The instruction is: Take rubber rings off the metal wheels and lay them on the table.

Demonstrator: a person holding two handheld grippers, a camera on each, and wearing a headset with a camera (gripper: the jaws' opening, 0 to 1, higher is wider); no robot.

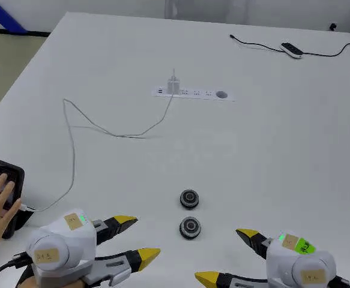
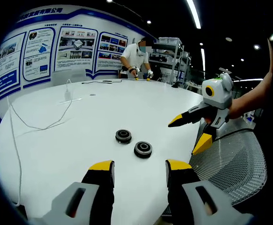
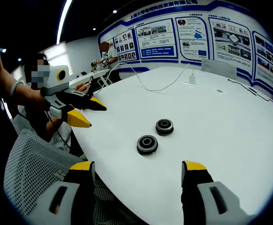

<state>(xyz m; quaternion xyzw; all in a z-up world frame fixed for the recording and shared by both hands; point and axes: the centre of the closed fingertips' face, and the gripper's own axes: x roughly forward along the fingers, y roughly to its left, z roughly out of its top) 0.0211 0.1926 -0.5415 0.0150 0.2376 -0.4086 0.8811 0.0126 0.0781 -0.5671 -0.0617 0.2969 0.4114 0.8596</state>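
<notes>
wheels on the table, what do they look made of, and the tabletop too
The near wheel and the far wheel: matte black outer band, probably rubber; paler grey centre with a slight glint, likely metal. The table: smooth white top with a soft sheen, perhaps laminate or painted board; the pictures cannot settle which.

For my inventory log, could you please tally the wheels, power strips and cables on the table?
Wheels: 2
Power strips: 1
Cables: 2
Total: 5
</notes>
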